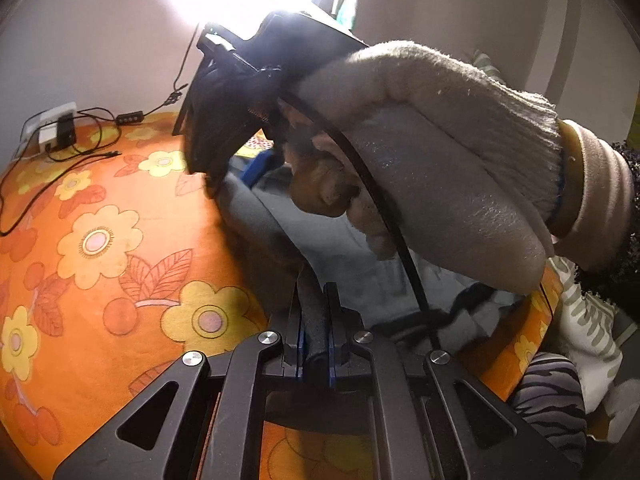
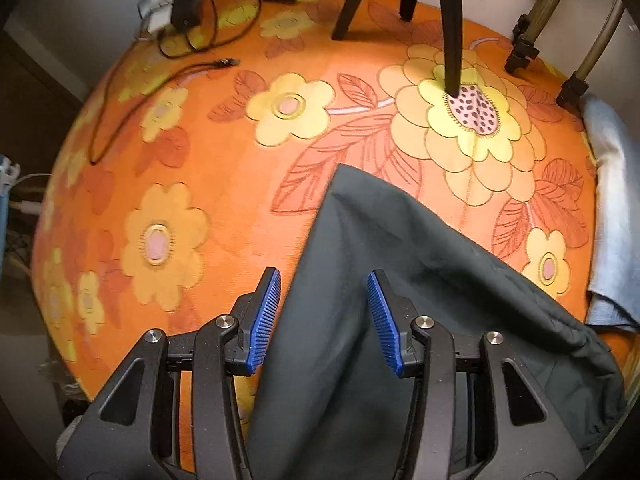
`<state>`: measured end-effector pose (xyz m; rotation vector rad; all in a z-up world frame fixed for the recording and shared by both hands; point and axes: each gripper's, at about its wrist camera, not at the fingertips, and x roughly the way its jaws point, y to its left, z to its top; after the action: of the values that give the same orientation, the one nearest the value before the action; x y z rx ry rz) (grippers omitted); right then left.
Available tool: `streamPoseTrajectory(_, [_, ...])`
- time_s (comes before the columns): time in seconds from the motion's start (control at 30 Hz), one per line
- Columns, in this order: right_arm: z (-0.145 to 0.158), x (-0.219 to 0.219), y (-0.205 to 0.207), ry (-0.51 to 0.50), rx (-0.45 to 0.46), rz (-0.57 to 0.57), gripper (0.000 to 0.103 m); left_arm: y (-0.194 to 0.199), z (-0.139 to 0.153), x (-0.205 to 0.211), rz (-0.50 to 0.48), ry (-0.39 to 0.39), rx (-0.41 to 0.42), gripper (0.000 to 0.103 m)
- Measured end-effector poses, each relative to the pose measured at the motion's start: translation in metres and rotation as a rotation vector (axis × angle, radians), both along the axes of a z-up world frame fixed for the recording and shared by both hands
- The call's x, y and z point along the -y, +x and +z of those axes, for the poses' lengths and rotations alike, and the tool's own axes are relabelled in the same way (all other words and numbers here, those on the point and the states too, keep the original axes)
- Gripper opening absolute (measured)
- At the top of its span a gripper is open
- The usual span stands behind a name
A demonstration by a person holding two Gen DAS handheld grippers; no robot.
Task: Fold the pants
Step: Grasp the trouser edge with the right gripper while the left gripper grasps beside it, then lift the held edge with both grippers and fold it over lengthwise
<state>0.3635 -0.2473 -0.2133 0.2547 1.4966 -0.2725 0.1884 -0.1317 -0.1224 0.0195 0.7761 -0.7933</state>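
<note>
Matt grey cloth pants (image 2: 400, 280) on printed fabric cover (image 2: 200, 160) (ribbed blue pads (image 2: 266, 320))

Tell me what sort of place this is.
Probably a room at home, with the work done on an orange flowered cover. A charger and cables lie near the wall, tripod legs stand on it, and dark pants lie spread.

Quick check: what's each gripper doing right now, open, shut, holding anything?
Left gripper: shut on a fold of the dark pants.
Right gripper: open, blue fingers either side of the pants, not pressing.
</note>
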Motion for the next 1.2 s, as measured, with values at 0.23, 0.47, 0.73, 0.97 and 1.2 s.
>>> streamPoseTrajectory(0.23, [0.039,0.029,-0.022,0.044,0.107,-0.074,0.006,0.005,0.021,-0.004,-0.023,-0.052,-0.028,0.006])
streamPoseTrajectory(0.47, [0.091,0.062,-0.052,0.074,0.238,-0.147,0.004,-0.005,0.057,0.01,-0.051,-0.083,0.001,0.005])
streamPoseTrajectory(0.73, [0.139,0.095,-0.093,0.072,0.34,-0.194,0.004,-0.029,0.084,0.057,-0.147,-0.088,0.043,0.005])
streamPoseTrajectory(0.97, [0.162,0.135,-0.143,0.05,0.379,-0.25,0.004,-0.052,0.087,0.112,-0.249,-0.099,0.038,0.005])
streamPoseTrajectory(1.2, [0.164,0.182,-0.202,0.028,0.387,-0.312,0.004,-0.074,0.066,0.172,-0.342,-0.106,-0.003,0.005])
